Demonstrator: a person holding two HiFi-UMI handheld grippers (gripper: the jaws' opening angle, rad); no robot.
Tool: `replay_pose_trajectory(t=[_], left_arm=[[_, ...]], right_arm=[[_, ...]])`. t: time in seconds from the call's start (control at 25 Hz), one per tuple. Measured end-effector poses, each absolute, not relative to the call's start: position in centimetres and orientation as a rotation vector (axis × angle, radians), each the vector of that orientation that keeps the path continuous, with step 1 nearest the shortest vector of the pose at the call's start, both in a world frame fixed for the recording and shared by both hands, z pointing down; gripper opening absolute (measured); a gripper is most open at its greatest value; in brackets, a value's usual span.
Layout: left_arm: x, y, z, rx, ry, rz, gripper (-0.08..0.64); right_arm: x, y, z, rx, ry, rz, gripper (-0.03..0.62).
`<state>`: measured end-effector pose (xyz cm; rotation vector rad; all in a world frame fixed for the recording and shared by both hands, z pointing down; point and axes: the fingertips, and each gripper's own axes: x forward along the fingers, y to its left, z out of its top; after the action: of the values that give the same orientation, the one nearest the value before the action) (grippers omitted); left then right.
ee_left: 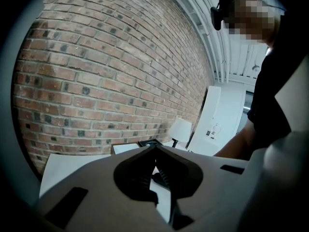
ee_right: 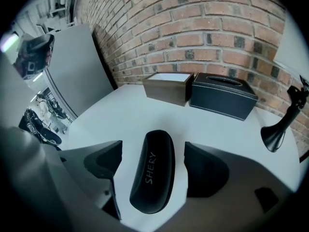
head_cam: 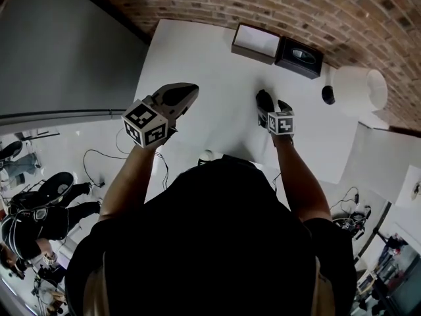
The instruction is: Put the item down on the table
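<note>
A black hard glasses case (ee_right: 152,178) with "SHERY" printed on it lies on the white table (ee_right: 120,115). My right gripper (ee_right: 153,150) is open, one jaw on each side of the case, and a gap shows at both sides. In the head view the right gripper (head_cam: 275,105) sits low over the table's middle and covers most of the case. My left gripper (head_cam: 186,95) is held above the table's left part. Its jaws (ee_left: 155,151) are shut with nothing between them.
A brown box with a white top (ee_right: 169,87) and a black tissue box (ee_right: 223,98) stand side by side against the brick wall. A white-shaded lamp (head_cam: 358,89) with a black base (ee_right: 275,134) stands at the right. A grey panel (head_cam: 66,51) borders the table's left.
</note>
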<state>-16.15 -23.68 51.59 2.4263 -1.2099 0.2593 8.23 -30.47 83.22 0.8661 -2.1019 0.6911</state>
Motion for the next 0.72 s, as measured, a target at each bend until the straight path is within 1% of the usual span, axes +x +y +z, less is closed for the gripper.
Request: replay_pose_trajectory(t=[0.2,0.36,0.72], left_arm=[[-15.3,-22.7,50.9,2.470,-1.197,0.244,0.015],[-15.6,-22.3,50.3,2.495,-1.172,0.238,0.015],[-15.4,-21.4,48.5,2.559,-1.116,0.227,0.015]], right_arm=[[8.5,-30.6,80.0,0.918,-2.177,0.679,0.409],[7.8,-30.8,75.7,0.954,-2.246,0.677,0.387],[8.4,-30.3,68.7,1.102,-2.315,0.653,0.382]])
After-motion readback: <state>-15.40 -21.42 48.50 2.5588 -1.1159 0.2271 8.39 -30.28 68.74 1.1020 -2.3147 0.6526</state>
